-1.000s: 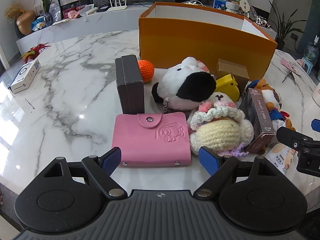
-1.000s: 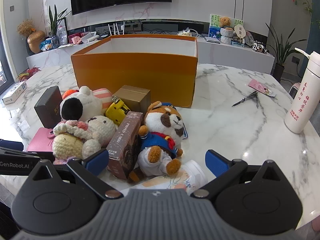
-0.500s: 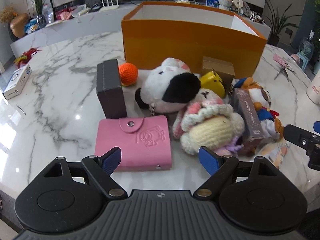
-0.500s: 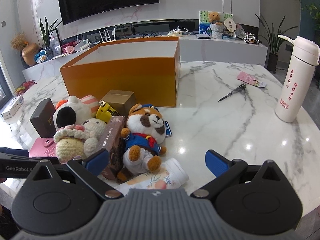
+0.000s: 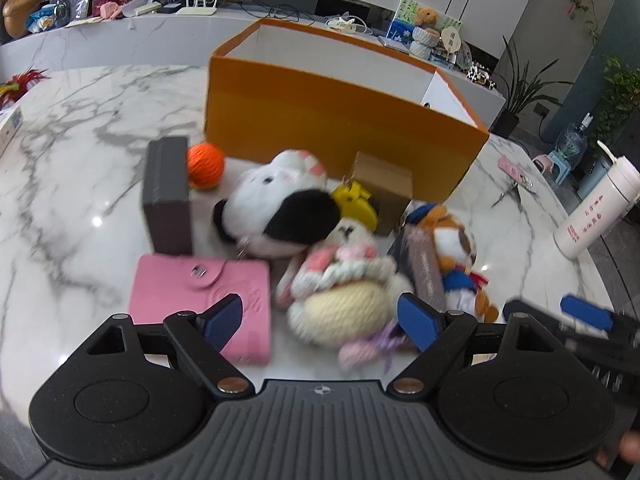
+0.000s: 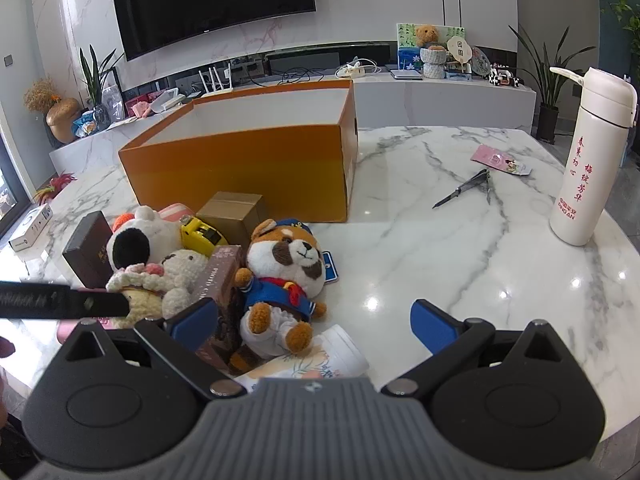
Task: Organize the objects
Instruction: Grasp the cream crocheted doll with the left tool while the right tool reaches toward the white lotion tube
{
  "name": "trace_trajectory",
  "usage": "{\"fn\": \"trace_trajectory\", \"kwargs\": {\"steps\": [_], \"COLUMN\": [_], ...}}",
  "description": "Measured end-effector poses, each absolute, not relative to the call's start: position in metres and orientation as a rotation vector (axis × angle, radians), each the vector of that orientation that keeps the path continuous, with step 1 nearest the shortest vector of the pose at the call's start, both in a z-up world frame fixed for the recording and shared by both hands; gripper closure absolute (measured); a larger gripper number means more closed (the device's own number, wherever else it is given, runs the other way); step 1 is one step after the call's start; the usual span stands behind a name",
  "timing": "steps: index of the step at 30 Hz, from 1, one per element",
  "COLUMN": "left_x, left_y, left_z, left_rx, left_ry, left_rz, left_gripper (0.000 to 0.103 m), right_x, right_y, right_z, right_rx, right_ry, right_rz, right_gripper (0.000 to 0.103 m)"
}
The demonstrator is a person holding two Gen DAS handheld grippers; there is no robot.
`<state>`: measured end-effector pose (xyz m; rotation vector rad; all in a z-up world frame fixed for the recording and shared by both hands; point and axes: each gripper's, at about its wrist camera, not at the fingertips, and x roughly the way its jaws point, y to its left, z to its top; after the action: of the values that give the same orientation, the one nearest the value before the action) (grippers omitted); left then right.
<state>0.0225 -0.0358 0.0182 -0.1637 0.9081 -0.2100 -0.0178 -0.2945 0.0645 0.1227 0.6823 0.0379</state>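
Left gripper [image 5: 320,320] and right gripper [image 6: 314,320] both hover wide open and empty above the toy pile [image 6: 192,264] before the orange box [image 6: 248,164].

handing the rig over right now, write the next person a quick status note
Left gripper: open, empty, low over the crochet doll.
Right gripper: open, empty, near the raccoon plush.
Orange box shows nothing inside from here.
Pink card holder, dog plush, orange ball, dark box, yellow tape measure sit in front of it.
Done: nothing. Left: everything.
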Motion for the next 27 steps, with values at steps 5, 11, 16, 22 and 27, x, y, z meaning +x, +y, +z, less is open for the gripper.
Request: {"fn": "trace_trajectory", "kwargs": {"steps": [5,11,16,22,27], "left_x": [0.043,0.056,0.063,0.066,0.066], "left_y": [-0.056,-0.053,-0.048,-0.049,-0.055], "left_z": [0.008,-0.008,-0.016,-0.021,-0.020], "left_rx": [-0.122,-0.219,-0.299,-0.301,-0.258], "left_ry": [0.937,0.968,0.995,0.999,0.991], "left_rz": [-0.186,-0.196,-0.183,-0.173,-0.166], "left_gripper": [0.003,0.003,0.003,0.003,0.003], "right_x": [-0.015,-0.015,-0.011,-0.003,0.004], "right_y": [-0.296,-0.299,-0.299,-0.291,-0.274], "right_z": [0.062,0.049,0.034,0.021,0.009], "right_rx": [0.125,0.131,0.141,0.150,0.073], "right_ry": [0.694,0.748,0.818,0.872,0.905], "right_rz": [0.039,0.032,0.031,0.031,0.027], "right_gripper": [0.001,0.001,0.001,0.001,0.001]}}
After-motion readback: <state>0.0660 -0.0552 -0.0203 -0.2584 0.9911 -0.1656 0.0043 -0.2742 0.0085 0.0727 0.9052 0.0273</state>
